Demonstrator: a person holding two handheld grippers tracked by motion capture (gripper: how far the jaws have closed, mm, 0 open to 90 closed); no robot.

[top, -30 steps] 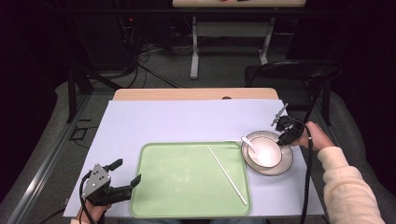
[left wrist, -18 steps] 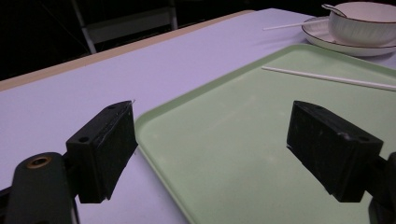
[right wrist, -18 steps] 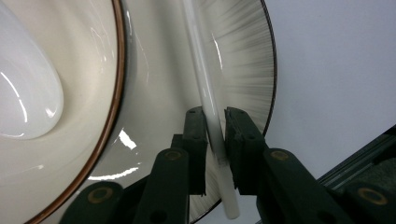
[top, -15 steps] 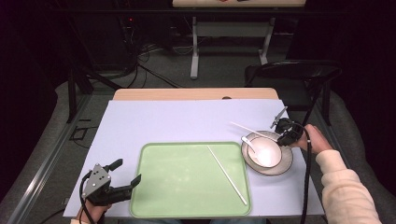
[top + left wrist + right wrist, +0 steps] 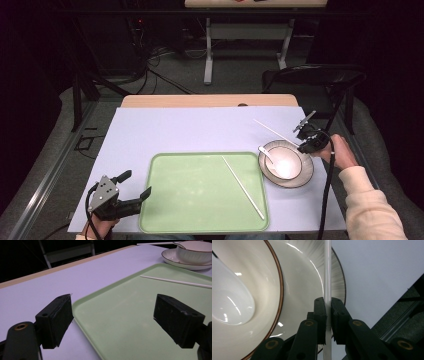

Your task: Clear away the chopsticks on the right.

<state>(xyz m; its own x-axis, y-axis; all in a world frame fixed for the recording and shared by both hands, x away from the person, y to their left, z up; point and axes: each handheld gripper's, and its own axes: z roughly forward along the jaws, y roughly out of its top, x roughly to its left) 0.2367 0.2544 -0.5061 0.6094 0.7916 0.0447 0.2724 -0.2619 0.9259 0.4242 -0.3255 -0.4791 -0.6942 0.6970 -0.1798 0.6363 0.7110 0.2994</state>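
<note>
**Right gripper clamped on white chopstick beside the bowl; left gripper idle at tray corner**

Right gripper [image 5: 306, 135] sits at the right table edge, just past the bowl [image 5: 283, 163]. In the right gripper view its jaws have just been closing and are now pressed together on a thin white chopstick [image 5: 327, 272], which runs straight up between them over the saucer [image 5: 312, 280]. In the high view that chopstick [image 5: 272, 130] angles away up-left from the gripper across the mat.

Bowl stands on a saucer [image 5: 303, 177] with a dark rim line; a white spoon [image 5: 265, 154] lies in the bowl. A 2nd chopstick [image 5: 243, 186] lies diagonally on the green tray [image 5: 175, 200], right half.

Left gripper [image 5: 134, 191] rests at the tray's near-left corner, jaws wide apart, nothing between them; the left gripper view shows the tray edge [image 5: 85, 322] between the 2 jaws.

Surface: pale lavender mat [image 5: 165, 132] covers nearly the whole tabletop; a strip of light wood table [image 5: 200, 101] shows at the far edge. Tray sits centre-front on the mat, saucer just beside its right edge.

Room: dark, grey floor [image 5: 235, 75] with loose cables, a 2nd table's white legs [image 5: 207, 50] behind, a black chair [image 5: 310, 80] at far right.
</note>
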